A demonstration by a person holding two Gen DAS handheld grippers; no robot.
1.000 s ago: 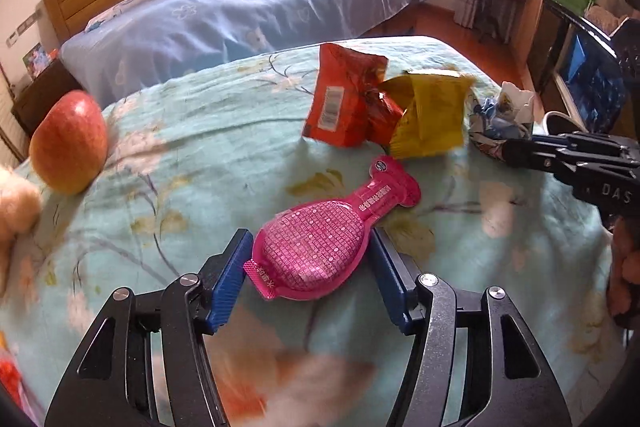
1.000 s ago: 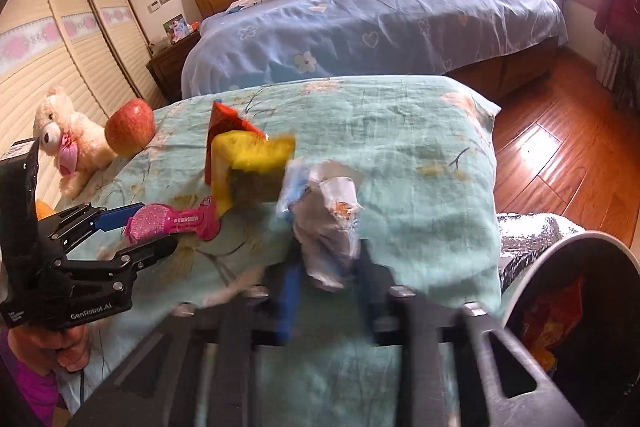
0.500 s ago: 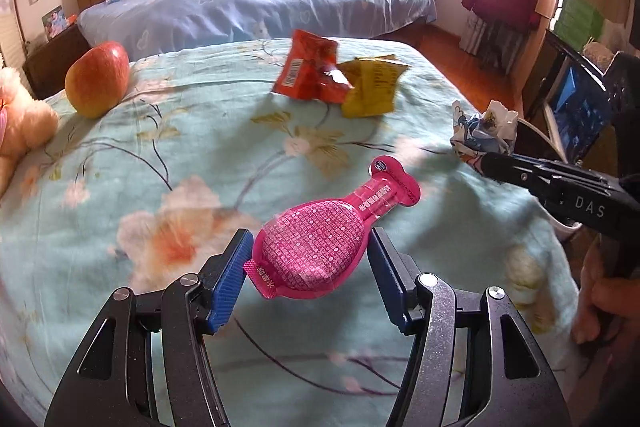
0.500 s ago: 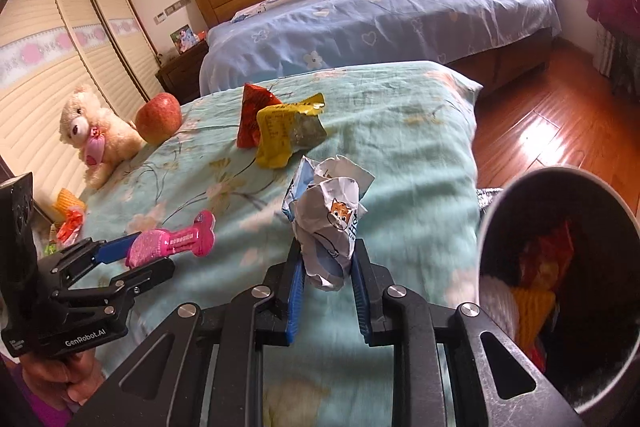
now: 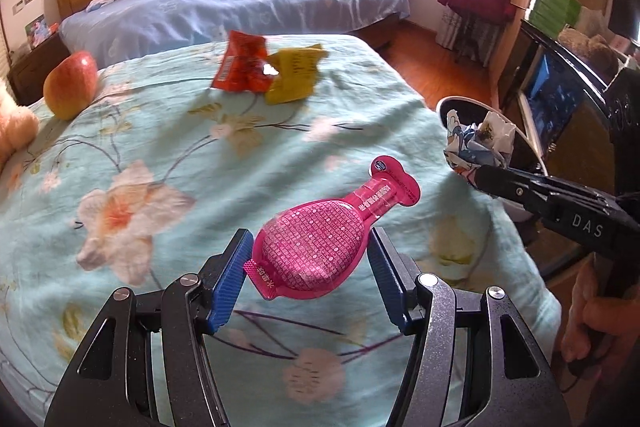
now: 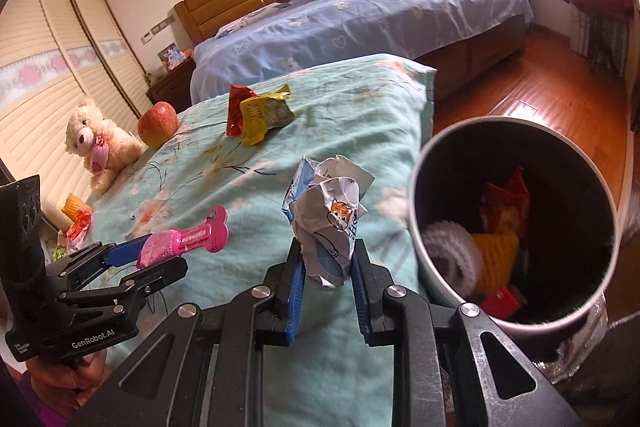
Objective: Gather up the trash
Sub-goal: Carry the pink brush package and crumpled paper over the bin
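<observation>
Crumpled paper wrapper (image 6: 334, 223) pinched in right gripper (image 6: 326, 271); left gripper (image 5: 308, 277) clamps glossy pink pouch (image 5: 320, 243).

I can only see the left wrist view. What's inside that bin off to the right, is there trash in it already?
Observer: Yes. The right wrist view looks into the bin; wrappers and a pale rolled item lie at the bottom.
Operator: What's the right hand-held gripper carrying?
Observer: The right hand-held gripper is shut on a crumpled wrapper printed with a cartoon cat.
Operator: Anything left of the apple I can't make out?
Observer: A cream teddy bear sits beside the apple, holding a pink heart.
</observation>
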